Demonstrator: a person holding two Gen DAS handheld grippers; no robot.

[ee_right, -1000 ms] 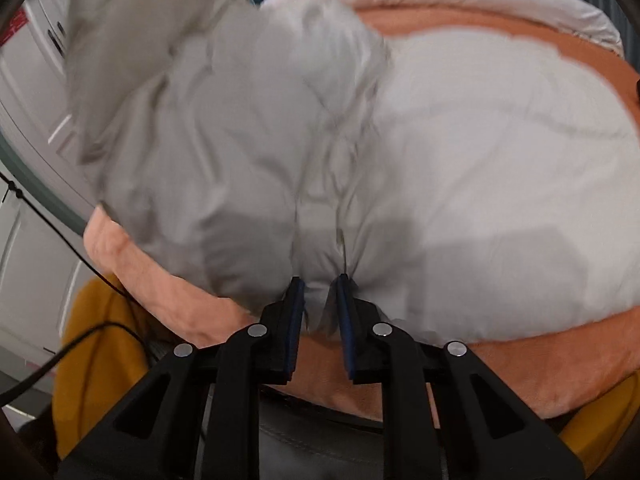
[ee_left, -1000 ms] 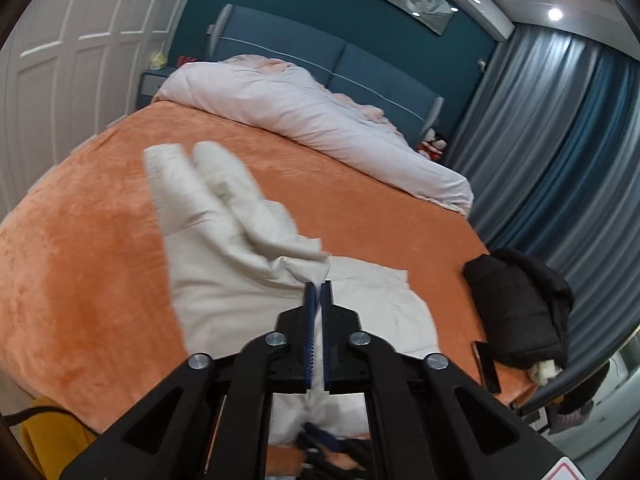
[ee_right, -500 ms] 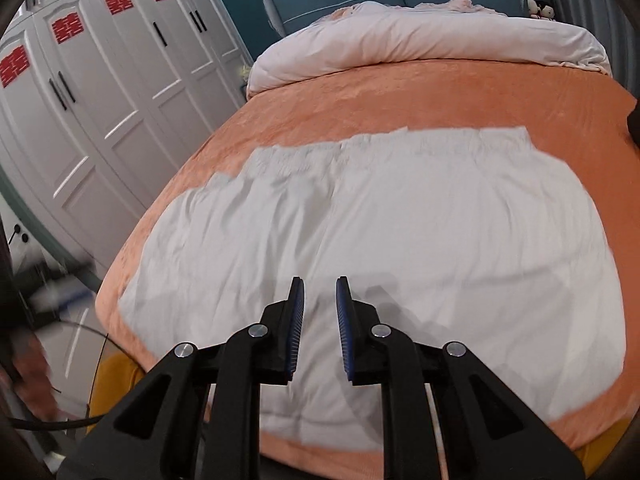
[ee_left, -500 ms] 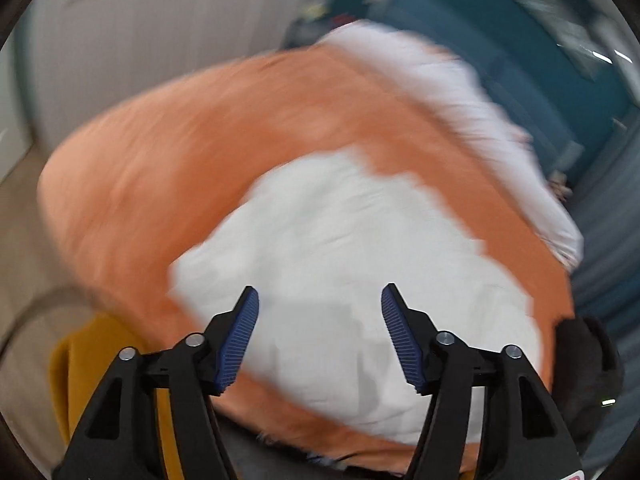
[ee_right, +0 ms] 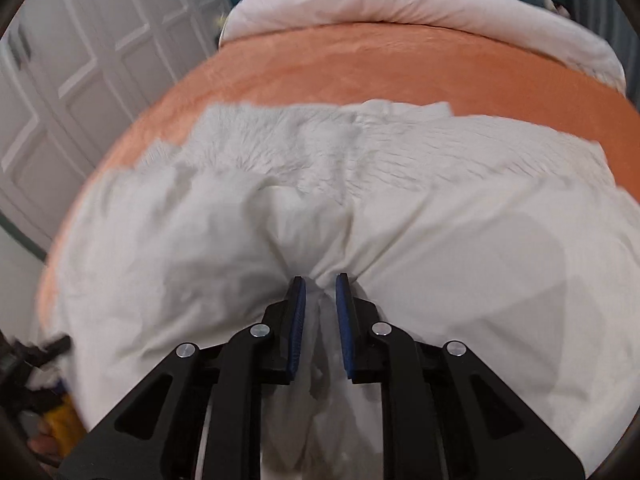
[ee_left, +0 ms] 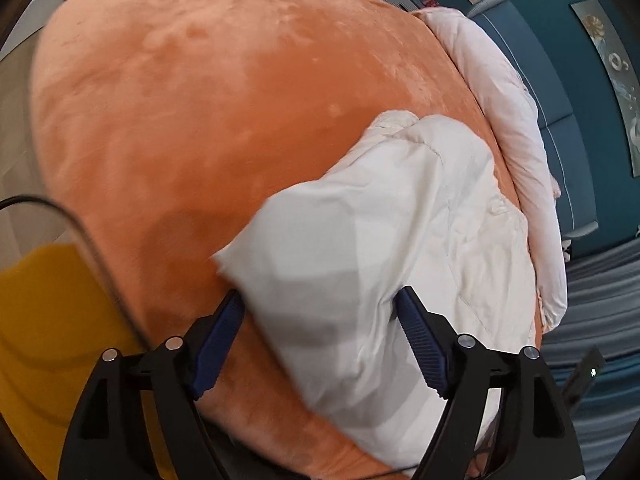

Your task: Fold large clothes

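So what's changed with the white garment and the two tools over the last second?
The left tool let go of the garment: its jaws, shut on a fold a second ago, have just been opening and now straddle a corner without pressing it. The lifted part has dropped onto the orange bed. The right tool stays shut on bunched cloth at the near edge. The pink duvet is unchanged.

You are working in a bedroom. The bed [ee_left: 208, 92] carries an orange plush cover, with a pale duvet [ee_left: 516, 120] bunched along its head edge. Behind it: blue padded headboard [ee_left: 560, 128], teal wall [ee_left: 560, 12], framed artwork [ee_left: 622, 80]. White panelled wardrobe doors [ee_right: 92, 56] flank one side; grey curtains [ee_left: 600, 280] the other.
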